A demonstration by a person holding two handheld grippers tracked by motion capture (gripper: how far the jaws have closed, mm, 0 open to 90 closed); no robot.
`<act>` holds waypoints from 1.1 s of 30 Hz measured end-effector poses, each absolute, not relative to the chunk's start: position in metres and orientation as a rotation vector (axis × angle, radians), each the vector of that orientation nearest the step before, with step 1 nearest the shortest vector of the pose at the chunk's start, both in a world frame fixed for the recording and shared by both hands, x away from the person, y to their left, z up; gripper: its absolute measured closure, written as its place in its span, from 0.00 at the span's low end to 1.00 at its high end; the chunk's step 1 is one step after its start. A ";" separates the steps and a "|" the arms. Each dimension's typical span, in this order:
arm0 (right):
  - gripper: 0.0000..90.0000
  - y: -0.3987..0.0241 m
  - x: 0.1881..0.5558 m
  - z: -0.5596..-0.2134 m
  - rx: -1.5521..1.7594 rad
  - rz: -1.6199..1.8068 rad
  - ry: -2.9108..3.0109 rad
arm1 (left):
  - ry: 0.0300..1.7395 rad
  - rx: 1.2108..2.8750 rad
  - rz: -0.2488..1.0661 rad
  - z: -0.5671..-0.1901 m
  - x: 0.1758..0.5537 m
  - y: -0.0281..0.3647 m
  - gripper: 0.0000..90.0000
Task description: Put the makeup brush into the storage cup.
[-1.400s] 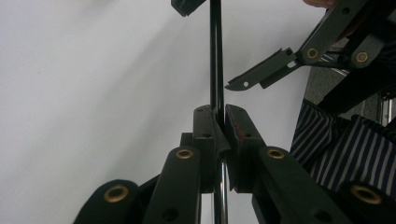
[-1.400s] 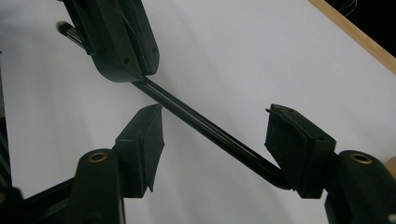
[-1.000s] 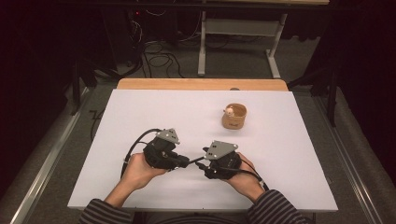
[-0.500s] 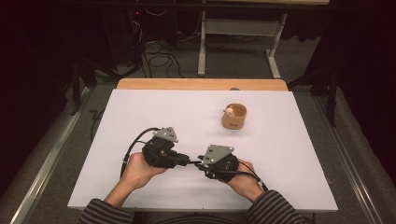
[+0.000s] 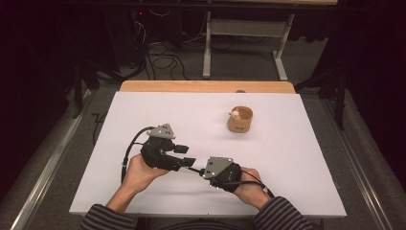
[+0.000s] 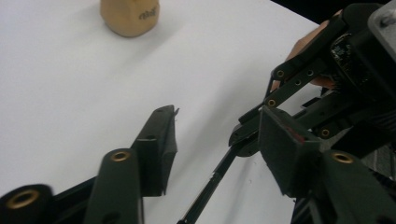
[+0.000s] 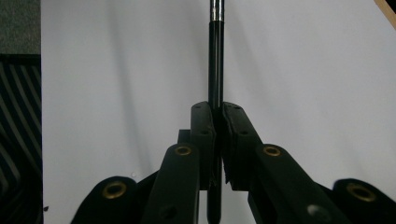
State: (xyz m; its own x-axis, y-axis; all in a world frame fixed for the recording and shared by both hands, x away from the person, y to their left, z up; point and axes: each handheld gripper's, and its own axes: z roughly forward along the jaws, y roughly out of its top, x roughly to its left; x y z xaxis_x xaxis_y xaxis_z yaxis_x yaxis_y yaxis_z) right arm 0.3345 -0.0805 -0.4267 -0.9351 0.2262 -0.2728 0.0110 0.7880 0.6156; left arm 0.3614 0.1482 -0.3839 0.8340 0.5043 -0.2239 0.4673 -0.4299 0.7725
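Nearest me, my right gripper (image 5: 197, 171) has its jaws pinched tight on a thin black pen (image 7: 215, 56); in the right gripper view they have just been closing, and the pads now press the pen from both sides, its shaft running straight up from between them. My left gripper (image 5: 187, 155) sits just beside it, tips almost meeting the right one's. Its jaws have just been opening and stand apart; in the left gripper view the pen (image 6: 210, 186) passes through the gap with neither pad on it.

Both hands work low over the near half of a white board (image 5: 143, 120) that covers the table. Striped sleeves (image 5: 103, 218) come in at the near edge. Farther up the board, well apart from the grippers and towards the right, stands a tan cup (image 5: 240, 120) with something small and pale inside.

Beyond the board a strip of bare wood (image 5: 167, 86) shows. Behind that, the room is dark: grey floor, loose cables (image 5: 163, 52), and a pale metal frame (image 5: 244, 36).
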 end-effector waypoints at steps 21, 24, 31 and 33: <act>0.96 -0.110 0.341 -0.421 0.374 1.001 2.596 | 0.797 2.007 0.229 -0.380 0.355 0.160 0.28; 0.96 -0.115 0.341 -0.420 0.398 1.010 2.590 | 0.806 2.013 0.223 -0.383 0.355 0.161 0.28; 0.96 -0.124 0.343 -0.417 0.464 1.054 2.566 | 0.807 2.038 0.188 -0.392 0.355 0.153 0.31; 0.96 -0.125 0.344 -0.416 0.476 1.068 2.559 | 0.801 2.041 0.173 -0.394 0.355 0.150 0.33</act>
State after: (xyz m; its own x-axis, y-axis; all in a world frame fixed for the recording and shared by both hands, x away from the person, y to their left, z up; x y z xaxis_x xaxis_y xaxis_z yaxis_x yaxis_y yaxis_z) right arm 0.3438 -0.1249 -0.4160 -0.8910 0.4219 -0.1677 0.1775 0.6637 0.7267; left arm 0.3548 0.1496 -0.3945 0.7795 0.6005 -0.1785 0.4732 -0.3776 0.7959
